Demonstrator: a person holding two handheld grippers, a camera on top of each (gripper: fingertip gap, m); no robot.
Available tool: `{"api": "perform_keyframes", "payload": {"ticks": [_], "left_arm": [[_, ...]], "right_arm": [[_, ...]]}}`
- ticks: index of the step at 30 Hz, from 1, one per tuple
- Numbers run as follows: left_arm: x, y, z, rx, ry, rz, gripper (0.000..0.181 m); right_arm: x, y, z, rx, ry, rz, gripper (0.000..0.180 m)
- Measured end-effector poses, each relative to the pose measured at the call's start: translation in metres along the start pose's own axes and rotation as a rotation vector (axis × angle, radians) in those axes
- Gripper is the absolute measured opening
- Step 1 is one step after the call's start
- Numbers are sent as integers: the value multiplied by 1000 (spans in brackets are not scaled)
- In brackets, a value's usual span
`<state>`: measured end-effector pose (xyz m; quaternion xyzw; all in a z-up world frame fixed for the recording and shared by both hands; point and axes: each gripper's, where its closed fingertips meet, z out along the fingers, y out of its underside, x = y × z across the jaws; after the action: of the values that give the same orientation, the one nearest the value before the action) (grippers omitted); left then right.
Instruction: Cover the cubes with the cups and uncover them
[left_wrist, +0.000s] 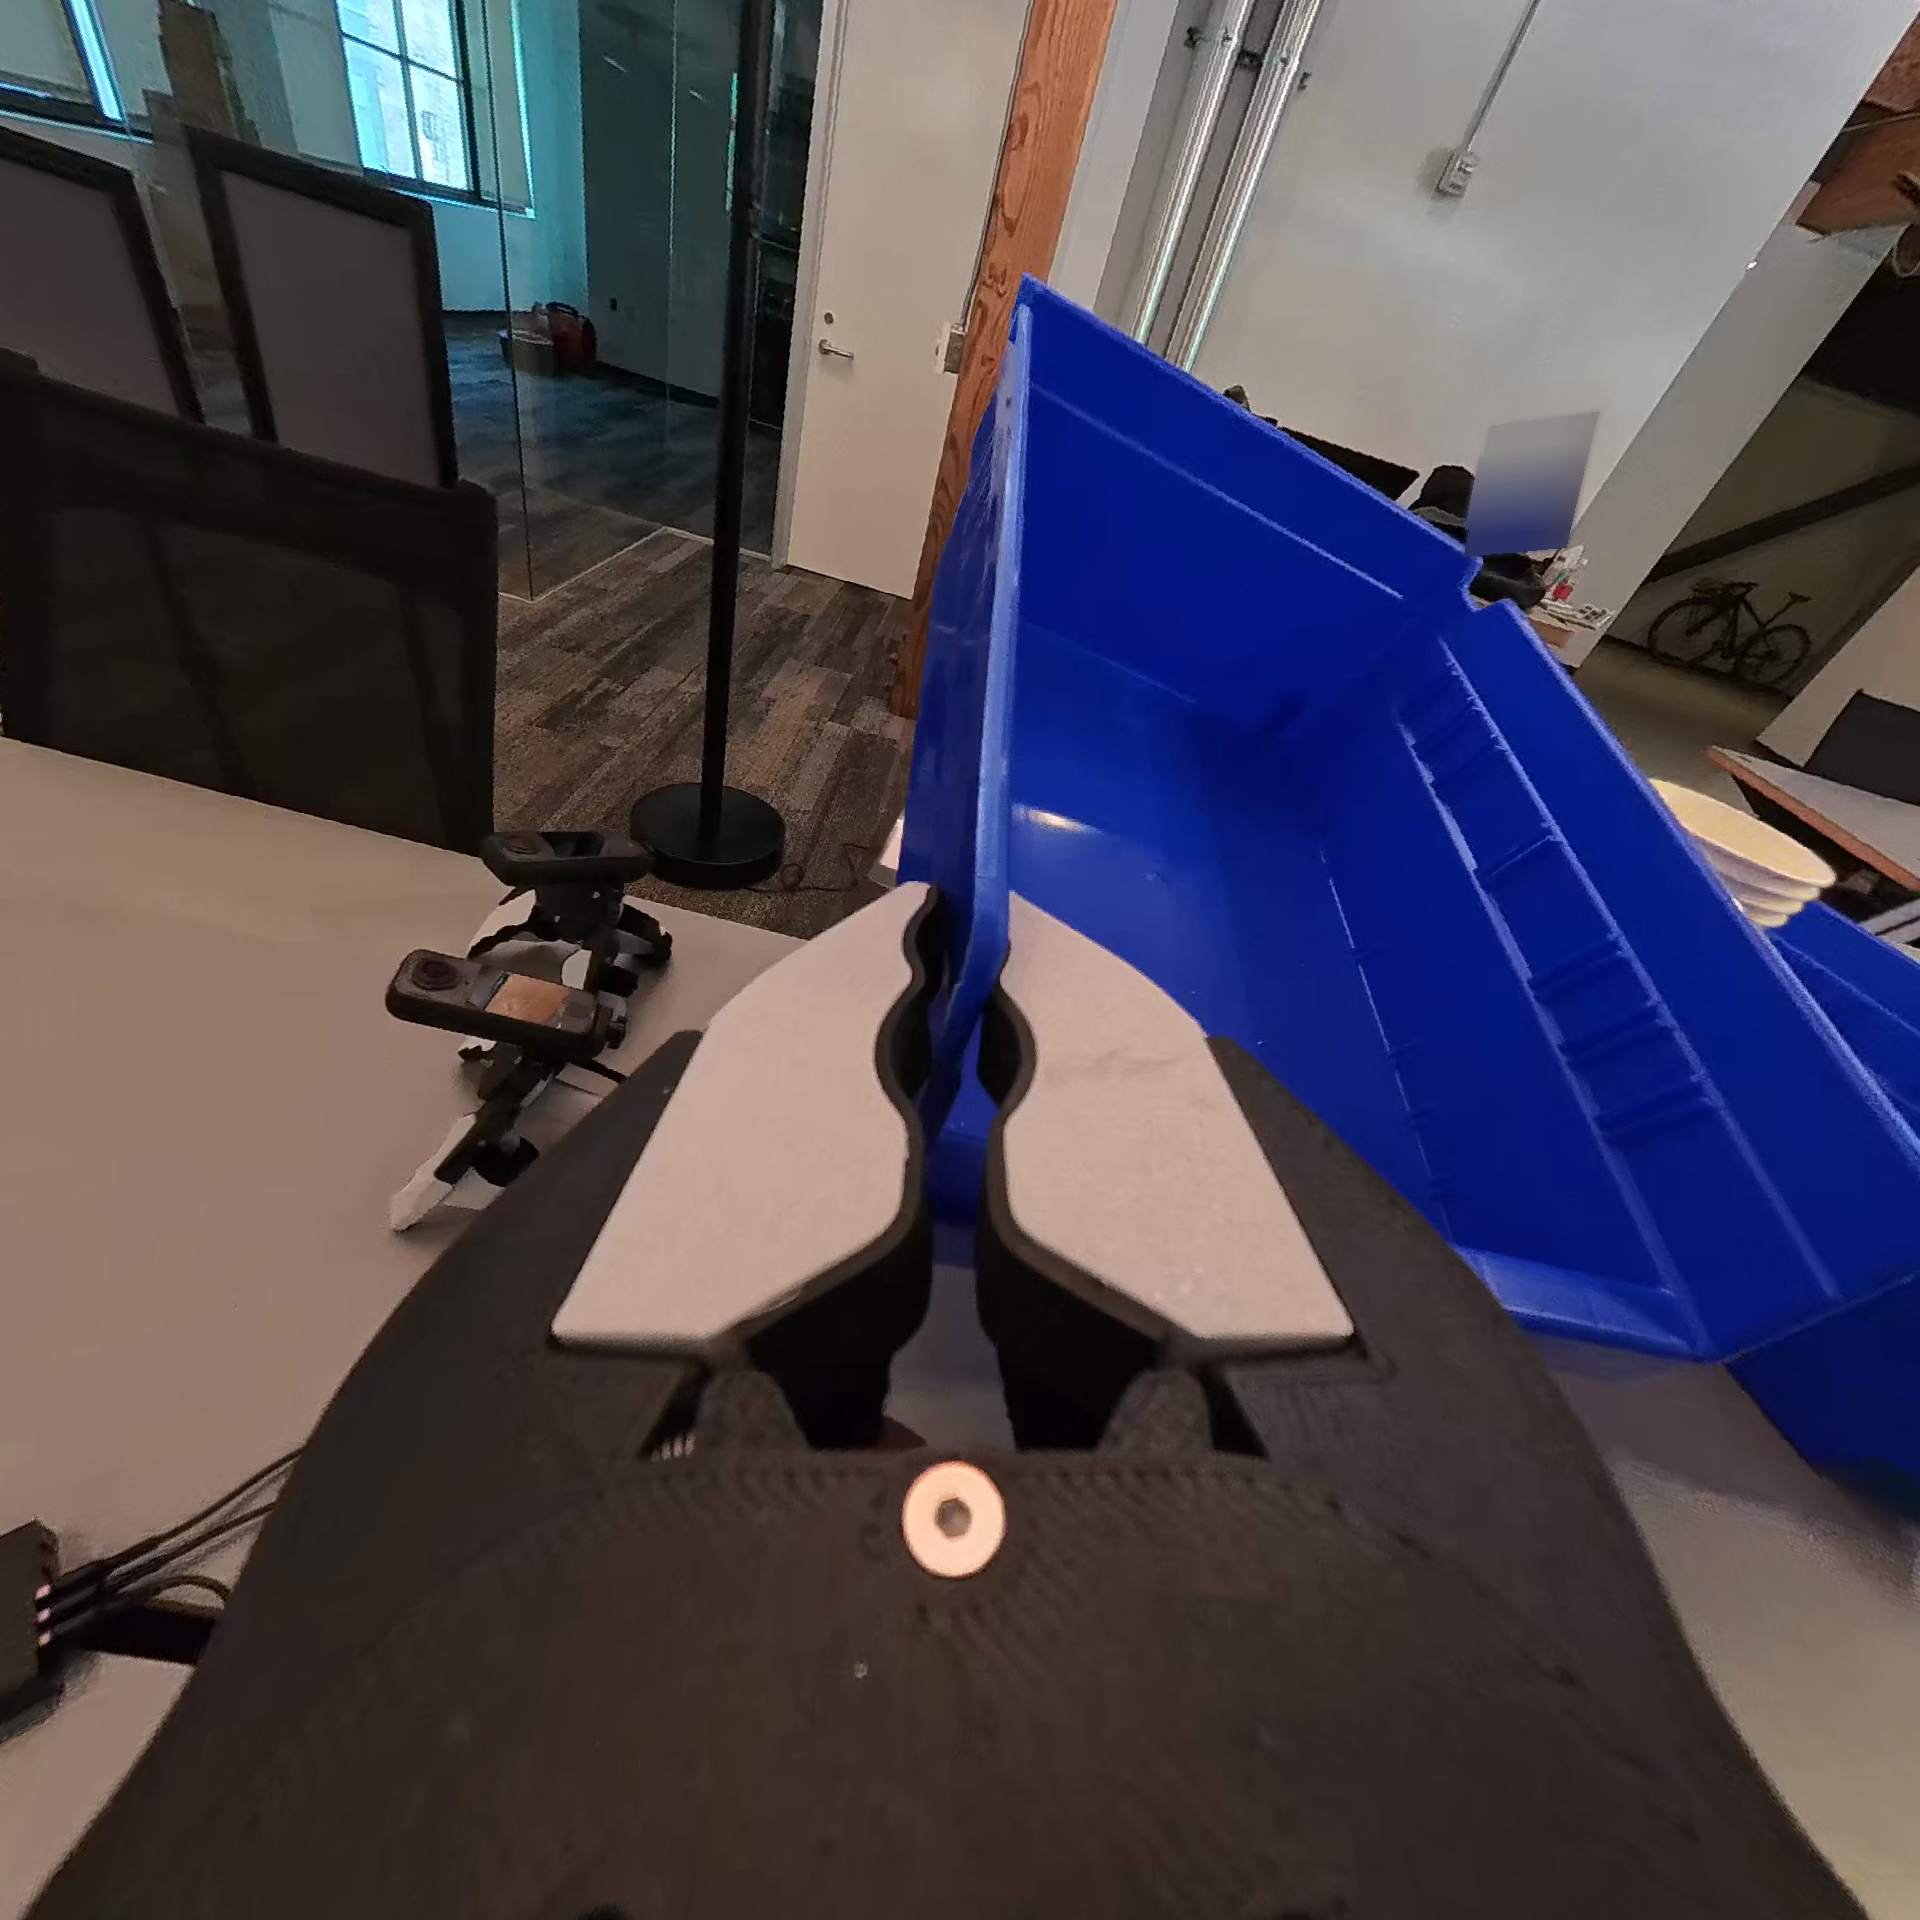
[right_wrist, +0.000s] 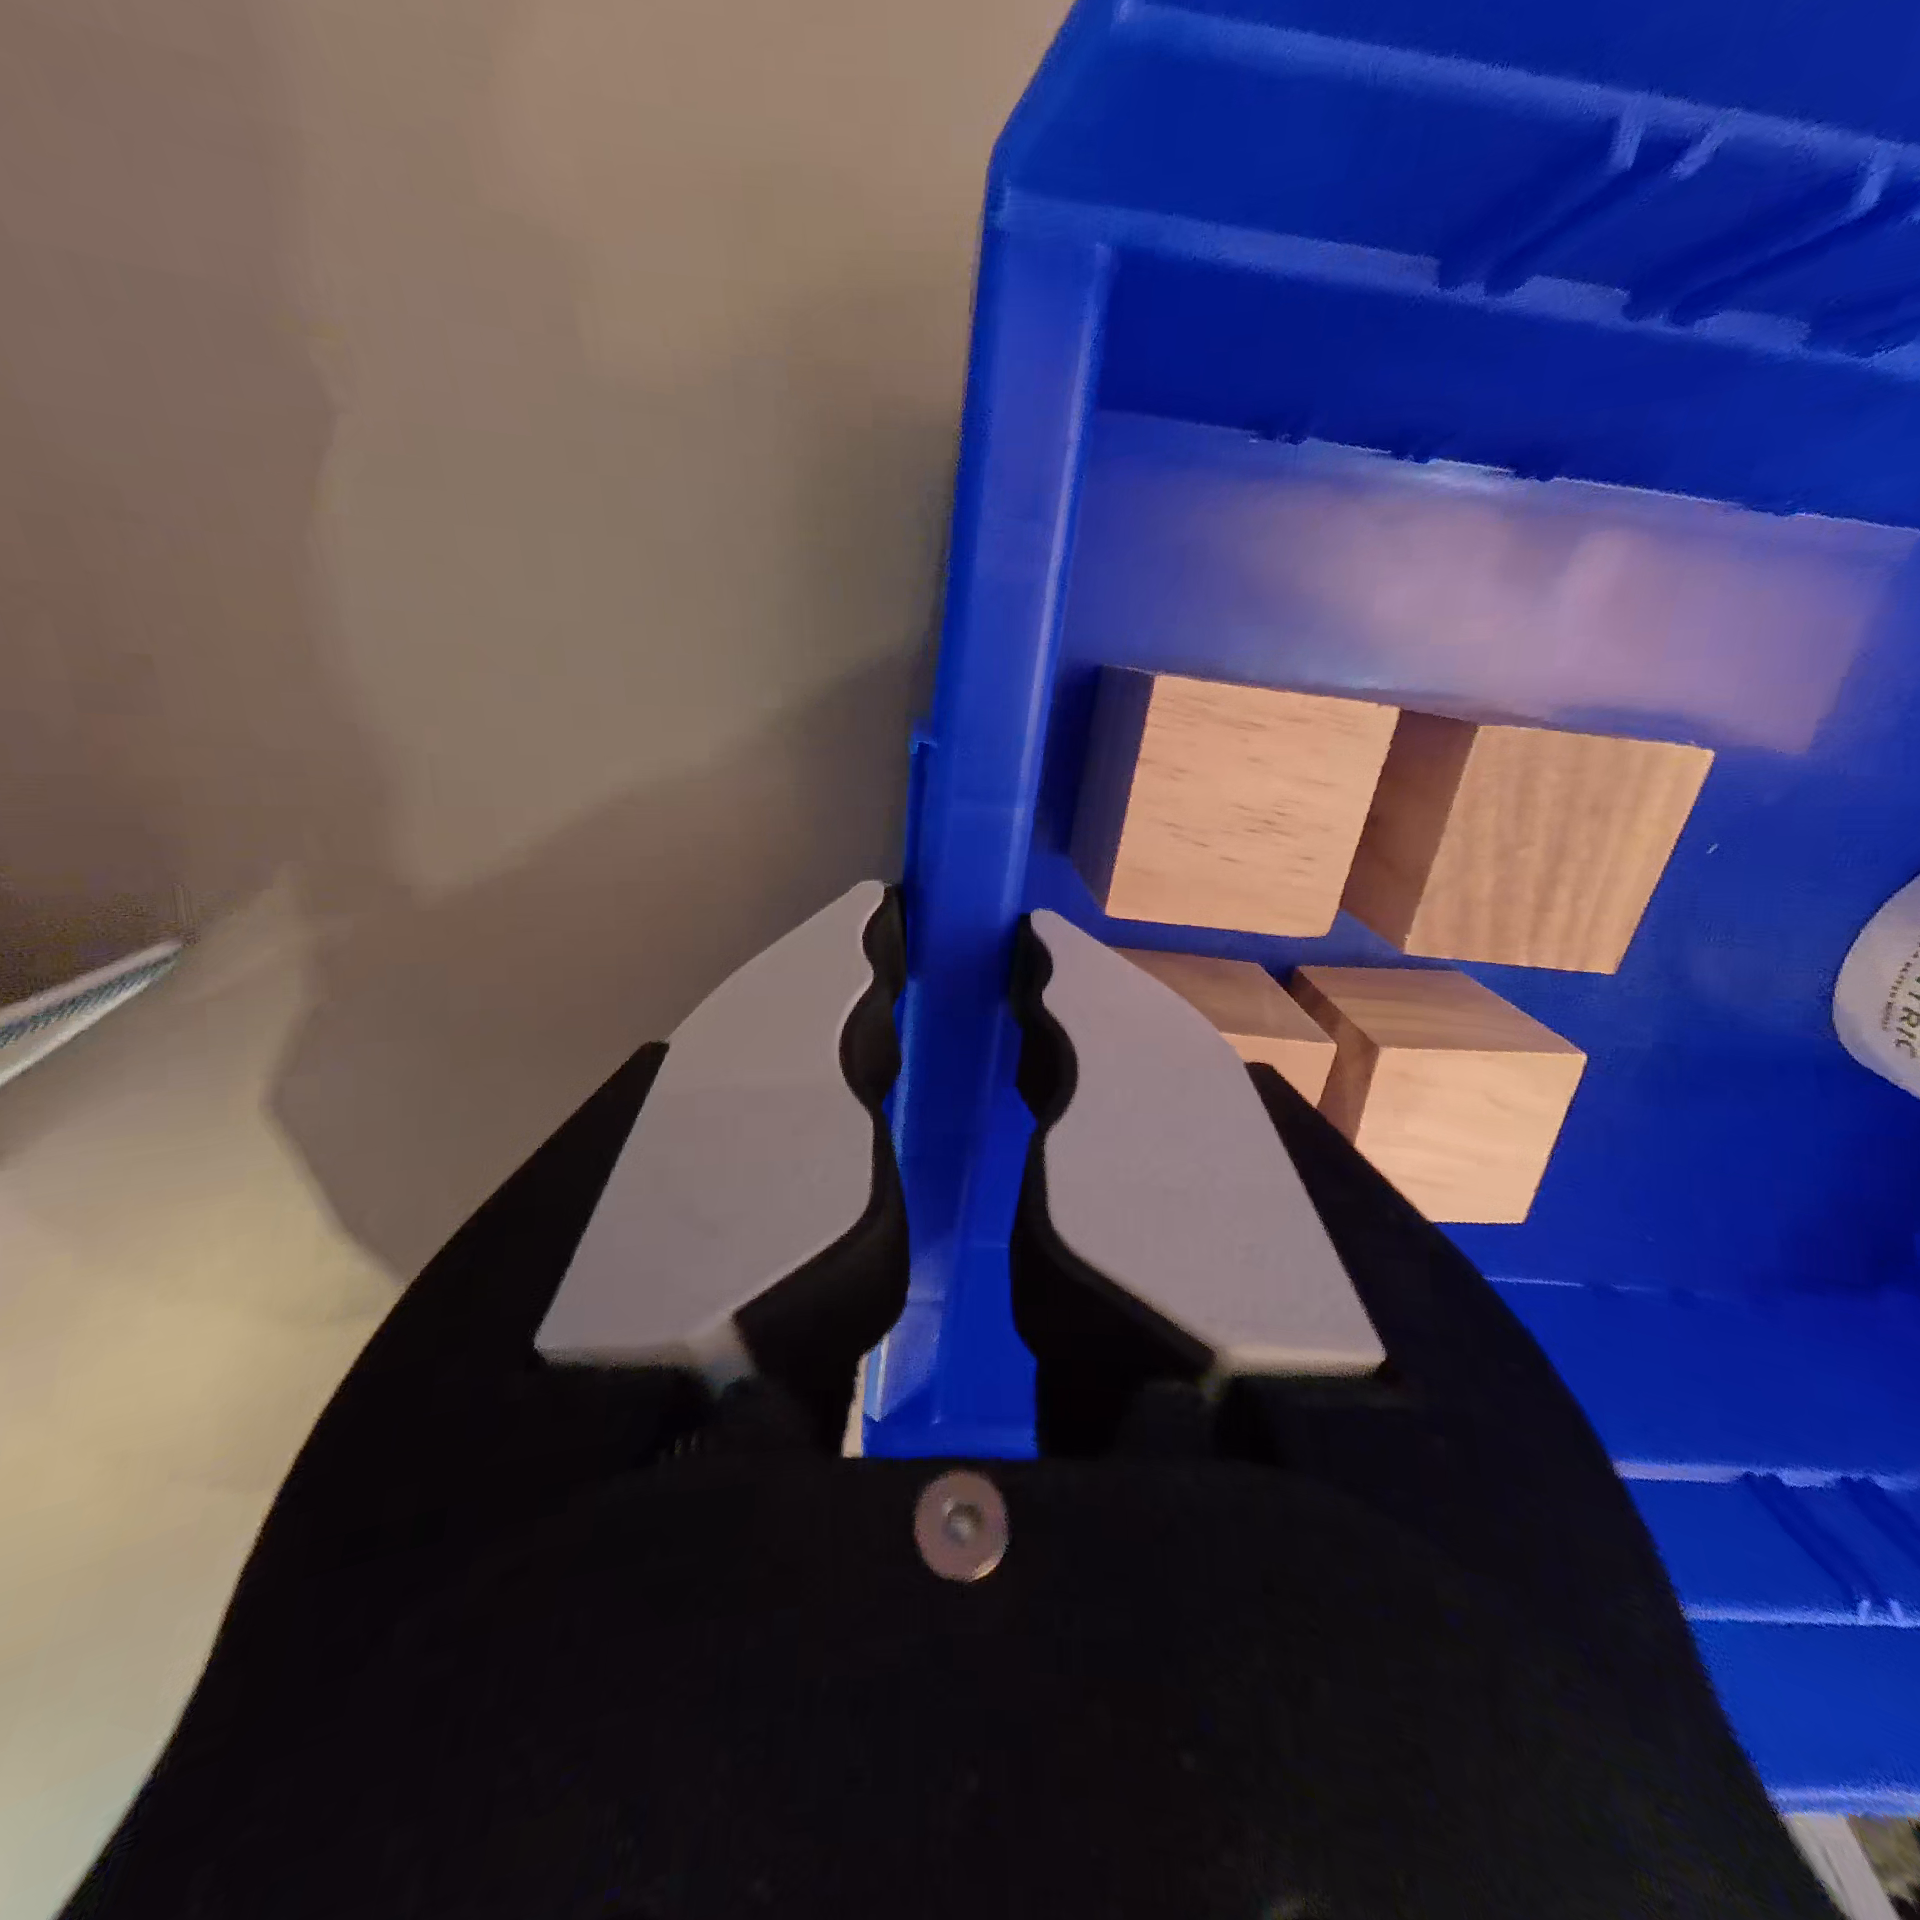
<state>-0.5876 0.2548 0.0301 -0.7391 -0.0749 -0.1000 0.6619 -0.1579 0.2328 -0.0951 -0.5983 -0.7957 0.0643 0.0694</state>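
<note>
**Both grippers clamped on bin walls, cubes just past the right one**

We have the left gripper (left_wrist: 961, 951) pinched together on the thin side wall of a blue bin (left_wrist: 1195, 644), which stands steeply tilted in the left wrist view, its open inside turned toward the right of the frame. Nothing shows inside this bin. At the right edge of that frame, behind the bin, a stack of pale cups (left_wrist: 1756, 862) sits partly hidden.

Our right gripper (right_wrist: 961, 940) is closed on the wall of a bin (right_wrist: 1039, 520) too; whether it is the same bin, we cannot tell. Four wooden cubes (right_wrist: 1392, 935) lie inside it, just to the right of the fingertips, in the middle right of the frame, packed two by two and touching. A white object, cut off at the right edge, lies beyond them.

So the cubes lie on the inner side of the wall we grip, nearer our right gripper than our left. We judge that the cubes must come out before any cup can go over them.
</note>
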Motion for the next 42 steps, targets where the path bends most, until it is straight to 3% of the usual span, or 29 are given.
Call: {"api": "perform_keyframes", "payload": {"ticks": [1,9,17,27,30,33,36,42], "left_arm": [[-3,0,1,2,-2,-4,4],[-17,-8,5,18,-9,-13,4],[-23,-12,8,18,-16,-16,4],[-18,-21,13,30,0,-12,4],[-11,-33,11,54,10,-6,4],[5,-59,8,98,34,29,4],[32,-90,7,150,83,66,4],[127,-133,18,233,274,105,4]], "right_arm": [[8,-6,2,1,4,23,19],[74,-46,12,-4,35,194,20],[124,-59,17,-8,46,279,20],[138,-59,16,5,76,255,21],[137,-65,-10,76,159,275,59],[133,-72,-57,243,226,347,74],[128,-82,-114,510,259,449,78],[111,-82,-228,1232,52,774,94]]}}
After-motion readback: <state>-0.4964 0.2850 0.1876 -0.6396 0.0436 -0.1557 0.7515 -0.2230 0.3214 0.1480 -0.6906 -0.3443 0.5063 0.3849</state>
